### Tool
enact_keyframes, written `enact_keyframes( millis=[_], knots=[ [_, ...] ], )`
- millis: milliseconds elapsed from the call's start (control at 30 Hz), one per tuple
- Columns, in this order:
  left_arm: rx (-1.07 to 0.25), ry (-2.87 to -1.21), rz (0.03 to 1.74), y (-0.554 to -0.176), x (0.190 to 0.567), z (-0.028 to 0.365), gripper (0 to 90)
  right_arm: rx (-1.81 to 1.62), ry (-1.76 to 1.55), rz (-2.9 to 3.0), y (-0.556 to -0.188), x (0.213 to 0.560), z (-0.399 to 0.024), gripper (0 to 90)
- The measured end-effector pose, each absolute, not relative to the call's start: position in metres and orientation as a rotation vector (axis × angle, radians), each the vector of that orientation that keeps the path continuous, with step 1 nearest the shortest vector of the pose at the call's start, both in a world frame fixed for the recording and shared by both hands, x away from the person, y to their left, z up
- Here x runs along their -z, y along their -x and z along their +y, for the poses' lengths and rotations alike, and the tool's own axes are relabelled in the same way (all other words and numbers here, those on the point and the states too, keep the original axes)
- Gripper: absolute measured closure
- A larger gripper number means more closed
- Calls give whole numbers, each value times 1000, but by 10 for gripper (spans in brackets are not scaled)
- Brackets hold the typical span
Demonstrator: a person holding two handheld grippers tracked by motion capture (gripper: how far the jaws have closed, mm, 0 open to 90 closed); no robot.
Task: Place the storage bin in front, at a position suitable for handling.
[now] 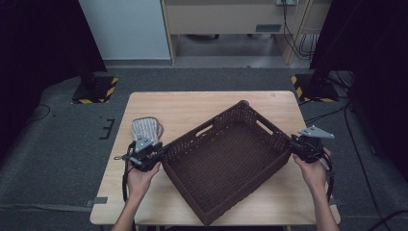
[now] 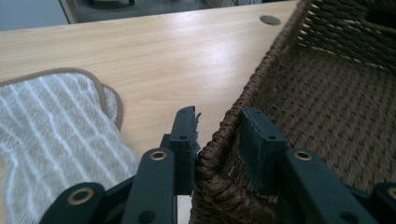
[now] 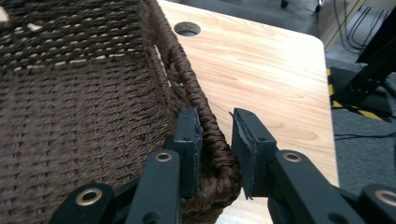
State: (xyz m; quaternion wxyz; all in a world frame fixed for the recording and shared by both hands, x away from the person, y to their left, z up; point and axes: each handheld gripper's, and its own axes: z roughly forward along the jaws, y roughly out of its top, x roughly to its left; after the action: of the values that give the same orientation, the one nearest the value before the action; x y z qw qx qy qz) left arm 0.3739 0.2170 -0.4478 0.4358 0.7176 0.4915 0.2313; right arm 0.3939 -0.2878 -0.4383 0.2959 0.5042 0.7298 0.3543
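The dark woven basket [image 1: 226, 163] sits askew mid-table, one corner reaching the near edge. The left claw [image 1: 155, 155] clamps its left corner rim, and the right claw [image 1: 294, 146] clamps the right corner. A striped cloth [image 2: 51, 135] lies beside the left claw; bare table [image 3: 261, 65] stretches toward the far edge, with a cable hole [image 3: 187, 29] visible in the right gripper view.

Dark brown woven basket [image 1: 226, 159], rectangular, upright, empty, set askew on the wooden table

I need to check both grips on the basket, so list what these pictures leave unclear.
- High view: the left hand-held gripper and right hand-held gripper are too small to show pad contact on the wicker basket.
- Left gripper view: the frame's left edge cuts off the striped cloth.
- Right gripper view: the basket wall hides its inner pad.
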Motion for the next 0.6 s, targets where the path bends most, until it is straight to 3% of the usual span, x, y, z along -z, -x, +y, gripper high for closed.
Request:
enact_keyframes(
  millis=[200,267,367,433,600],
  knots=[
    [-553,-1765,1231,-398,447,212,622,-975,-1379,1909,-376,440,-294,707],
    [-567,-1756,1247,-398,444,212,613,-982,-1383,1904,-376,440,-295,658],
    [-623,-1702,1233,-390,437,214,503,-1015,-1368,1904,-381,440,-296,619],
    [-670,-1638,1225,-376,428,220,479,-1021,-1357,1909,-385,441,-296,618],
    [-650,-1605,1246,-353,423,227,470,-1015,-1344,1917,-393,441,-294,665]
  ],
)
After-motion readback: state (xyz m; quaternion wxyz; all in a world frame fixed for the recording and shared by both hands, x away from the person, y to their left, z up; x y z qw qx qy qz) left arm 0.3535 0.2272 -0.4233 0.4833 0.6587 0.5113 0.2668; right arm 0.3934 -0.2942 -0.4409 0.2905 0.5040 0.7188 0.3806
